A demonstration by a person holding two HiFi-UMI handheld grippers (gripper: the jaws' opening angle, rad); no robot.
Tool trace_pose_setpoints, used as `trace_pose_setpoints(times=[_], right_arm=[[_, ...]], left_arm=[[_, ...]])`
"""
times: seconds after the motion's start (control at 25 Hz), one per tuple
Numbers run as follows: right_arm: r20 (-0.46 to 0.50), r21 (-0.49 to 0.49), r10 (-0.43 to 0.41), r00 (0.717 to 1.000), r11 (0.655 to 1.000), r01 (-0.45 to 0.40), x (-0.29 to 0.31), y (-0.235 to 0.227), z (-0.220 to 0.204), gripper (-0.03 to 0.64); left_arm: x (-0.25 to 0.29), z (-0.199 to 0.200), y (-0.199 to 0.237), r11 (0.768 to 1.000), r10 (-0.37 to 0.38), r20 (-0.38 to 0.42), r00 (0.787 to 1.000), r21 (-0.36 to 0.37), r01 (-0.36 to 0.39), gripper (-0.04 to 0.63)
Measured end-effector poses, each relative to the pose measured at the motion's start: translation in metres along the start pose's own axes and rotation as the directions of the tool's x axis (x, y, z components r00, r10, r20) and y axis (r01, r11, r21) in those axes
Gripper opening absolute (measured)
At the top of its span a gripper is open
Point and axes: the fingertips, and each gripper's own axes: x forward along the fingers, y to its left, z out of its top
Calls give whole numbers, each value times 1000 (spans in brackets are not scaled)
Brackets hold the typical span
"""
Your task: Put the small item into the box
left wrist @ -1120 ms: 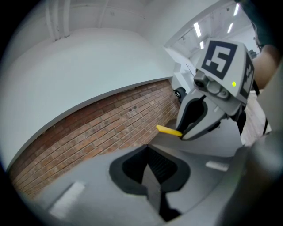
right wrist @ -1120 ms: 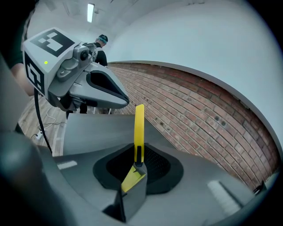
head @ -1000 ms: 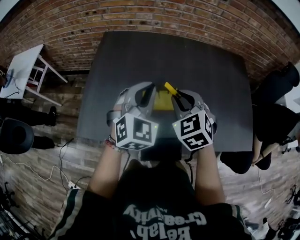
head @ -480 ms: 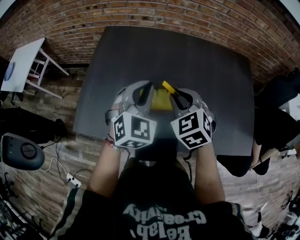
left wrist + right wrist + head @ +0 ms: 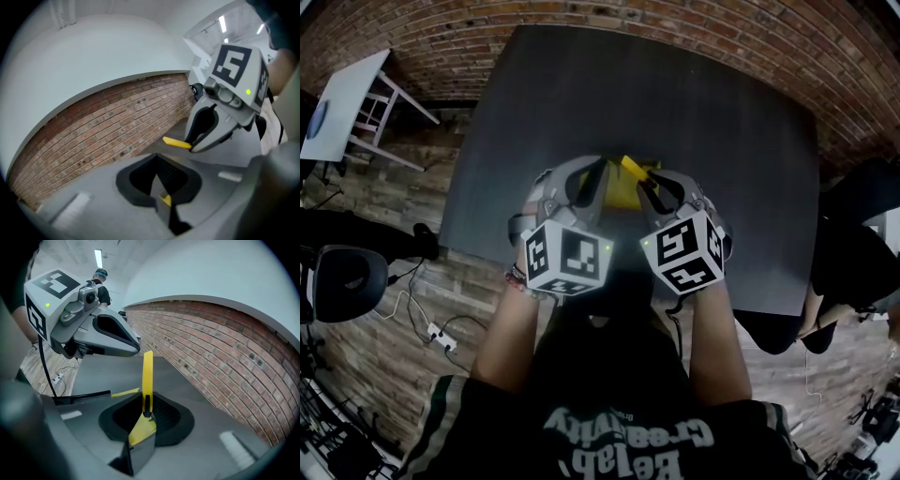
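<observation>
I am keeping the right gripper [image 5: 647, 188] narrow, pinching an upright yellow strip [image 5: 147, 376] beside the box [image 5: 623, 196]; the left gripper [image 5: 597, 185] is nipping the box's left edge.

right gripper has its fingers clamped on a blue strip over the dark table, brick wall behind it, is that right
Not quite: the strip is yellow, not blue. The right gripper view shows it standing up from the right gripper's closed fingers, over the dark table, with the brick wall behind.
</observation>
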Motion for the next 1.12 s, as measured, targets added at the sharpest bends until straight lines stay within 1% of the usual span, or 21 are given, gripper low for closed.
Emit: trace_pose_setpoints(times=[0.28, 0.84, 1.12], right_arm=[[-26, 0, 39, 999, 999, -39, 18, 1, -12, 74], [-71, 9, 103, 992, 995, -103, 46, -7, -34, 73], [-97, 6, 156, 983, 988, -156, 67, 2, -41, 74]], left_arm=[[14, -16, 2, 1000, -2, -24, 1000, -21, 2, 3], [43, -29, 1, 999, -16, -55, 998, -46, 14, 3], [55, -40, 6, 998, -21, -79, 997, -59, 16, 3]])
